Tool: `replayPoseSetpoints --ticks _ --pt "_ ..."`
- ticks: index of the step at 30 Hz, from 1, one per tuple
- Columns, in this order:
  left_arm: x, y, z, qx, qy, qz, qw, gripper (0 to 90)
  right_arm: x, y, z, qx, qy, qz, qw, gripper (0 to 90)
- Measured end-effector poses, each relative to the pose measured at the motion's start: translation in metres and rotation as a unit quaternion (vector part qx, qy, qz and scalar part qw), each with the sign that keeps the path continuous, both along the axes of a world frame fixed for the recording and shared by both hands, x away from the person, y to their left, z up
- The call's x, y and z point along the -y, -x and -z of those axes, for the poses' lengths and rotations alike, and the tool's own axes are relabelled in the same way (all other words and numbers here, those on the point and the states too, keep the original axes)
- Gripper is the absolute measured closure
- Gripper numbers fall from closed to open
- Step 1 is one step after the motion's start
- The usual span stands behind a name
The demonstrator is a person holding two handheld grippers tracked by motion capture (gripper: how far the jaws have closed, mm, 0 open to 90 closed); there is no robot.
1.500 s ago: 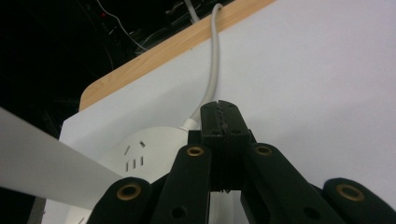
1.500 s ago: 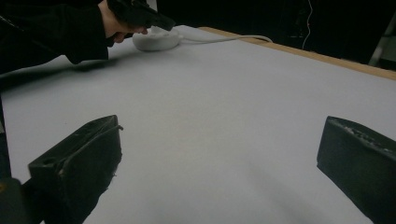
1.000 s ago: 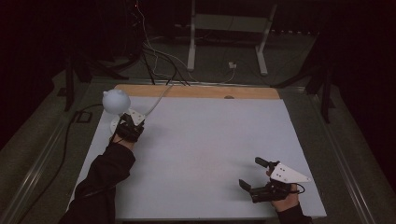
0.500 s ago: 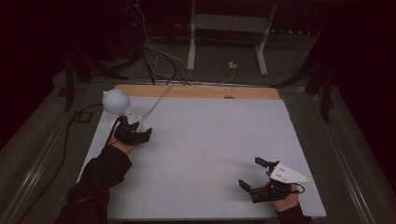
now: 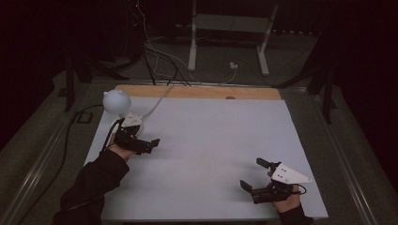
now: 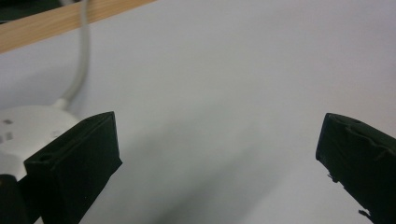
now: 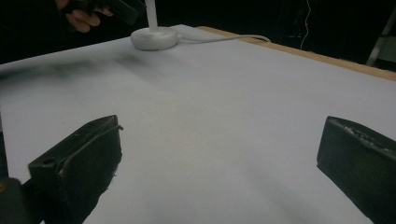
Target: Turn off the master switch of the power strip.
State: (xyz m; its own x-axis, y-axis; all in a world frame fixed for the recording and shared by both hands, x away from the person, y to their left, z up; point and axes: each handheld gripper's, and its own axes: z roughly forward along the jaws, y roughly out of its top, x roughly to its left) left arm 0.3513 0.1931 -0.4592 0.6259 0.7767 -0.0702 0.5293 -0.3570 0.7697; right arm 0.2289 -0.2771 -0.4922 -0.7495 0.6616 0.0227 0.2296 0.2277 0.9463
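A small white lamp stands at the table's far left, with a round globe head [image 5: 116, 101] over a round white base [image 5: 132, 120] [image 6: 28, 128] [image 7: 154, 38]. My left gripper [image 5: 149, 144] [image 6: 219, 158] hovers just in front and to the right of that base, apart from it. Its jaws have just been opening and now stand wide, with only bare white table between them. My right gripper [image 5: 251, 173] [image 7: 219, 158] rests near the front right corner, open and holding nothing.
The lamp's white cable [image 5: 159, 96] [image 6: 81, 51] runs off the far edge over a wooden strip [image 5: 197, 92]. The white tabletop [image 5: 216, 140] spreads between the two hands. Beyond the table lie dark cables and a white stand's legs [image 5: 192, 51].
My left gripper has drawn back from the lamp base toward the near right, lifting a little, and its jaws went from shut to wide apart. The right gripper has stayed put.
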Motion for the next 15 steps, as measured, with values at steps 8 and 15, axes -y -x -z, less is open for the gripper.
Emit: replayPoseSetpoints --ticks 8,15 --pt "0.002 0.018 -0.007 -0.016 0.038 0.097 0.9945 0.2 0.0 0.001 -0.001 0.0 0.001 0.001 1.0 0.0" --pt "0.006 0.034 -0.005 -0.011 0.033 0.128 0.9912 0.2 -0.001 0.001 -0.001 0.002 0.004 0.0 1.0 0.0"
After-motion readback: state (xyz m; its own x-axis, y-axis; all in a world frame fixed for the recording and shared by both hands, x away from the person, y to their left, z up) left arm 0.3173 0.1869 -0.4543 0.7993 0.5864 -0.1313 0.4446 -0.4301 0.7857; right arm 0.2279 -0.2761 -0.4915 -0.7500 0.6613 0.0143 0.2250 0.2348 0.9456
